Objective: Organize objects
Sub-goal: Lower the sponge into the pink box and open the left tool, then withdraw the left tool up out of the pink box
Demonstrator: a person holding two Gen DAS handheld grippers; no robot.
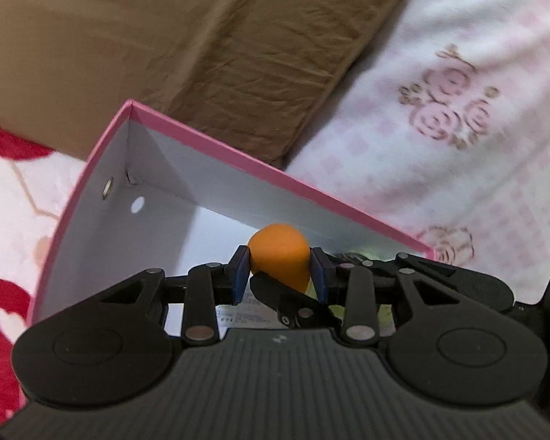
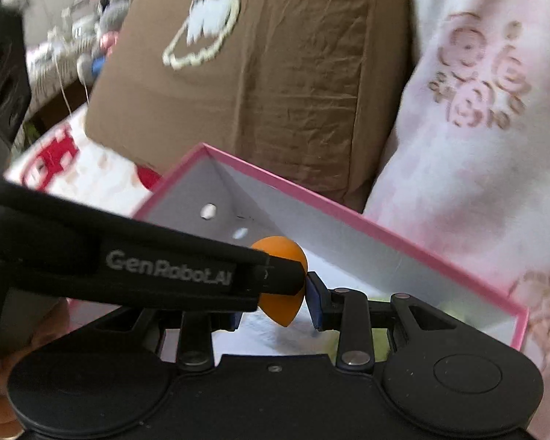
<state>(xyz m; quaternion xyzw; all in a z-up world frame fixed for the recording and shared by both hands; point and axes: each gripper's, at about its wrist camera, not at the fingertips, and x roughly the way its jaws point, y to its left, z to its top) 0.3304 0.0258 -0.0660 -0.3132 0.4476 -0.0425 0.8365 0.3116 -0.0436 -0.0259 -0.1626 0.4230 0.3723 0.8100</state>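
A brown cushion [image 2: 260,84] lies behind an open pink box [image 1: 216,154] with white inside. The left gripper [image 1: 279,271], marked "GenRobot.AI", and the right gripper [image 2: 275,300] both close narrowly on one orange egg-shaped sponge [image 1: 279,251] above the box.

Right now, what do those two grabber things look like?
Both are black plastic. The left gripper has a ribbed grey body, two big round black discs, thin black bars with shiny silver pins, and dark blue pads on its fingers. The right gripper looks the same, with a blue pad. White letters on one black finger read GenRobot.AI.
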